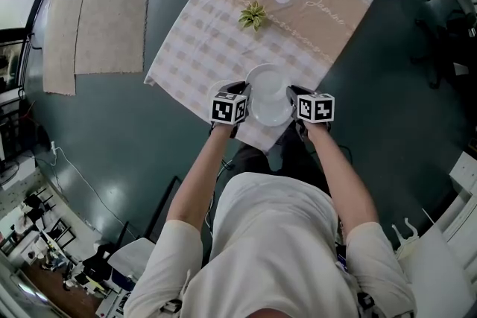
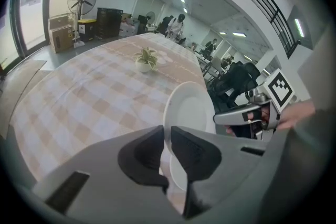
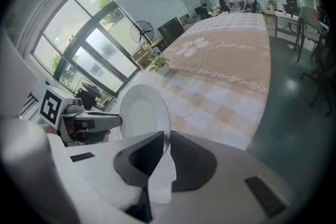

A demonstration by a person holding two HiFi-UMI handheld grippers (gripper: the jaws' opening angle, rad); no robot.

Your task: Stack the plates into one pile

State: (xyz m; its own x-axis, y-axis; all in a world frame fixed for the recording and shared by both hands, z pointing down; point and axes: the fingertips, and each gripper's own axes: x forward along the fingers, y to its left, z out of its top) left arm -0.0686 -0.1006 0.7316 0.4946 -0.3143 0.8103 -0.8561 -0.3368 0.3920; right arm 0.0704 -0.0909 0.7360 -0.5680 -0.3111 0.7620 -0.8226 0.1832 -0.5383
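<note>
While the left gripper [image 1: 244, 91] and right gripper [image 1: 294, 93] are clamping opposite rims of a white plate [image 1: 268, 84] at the head view's centre, above a second plate [image 1: 270, 117], the pile is apparently nearing completion, release pending

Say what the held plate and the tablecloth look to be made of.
Plate: probably glazed ceramic, possibly melamine; plain white, smooth, with a soft sheen.
Tablecloth: seemingly woven fabric, matt; printed beige checks, and it hangs limp at the edges.
</note>
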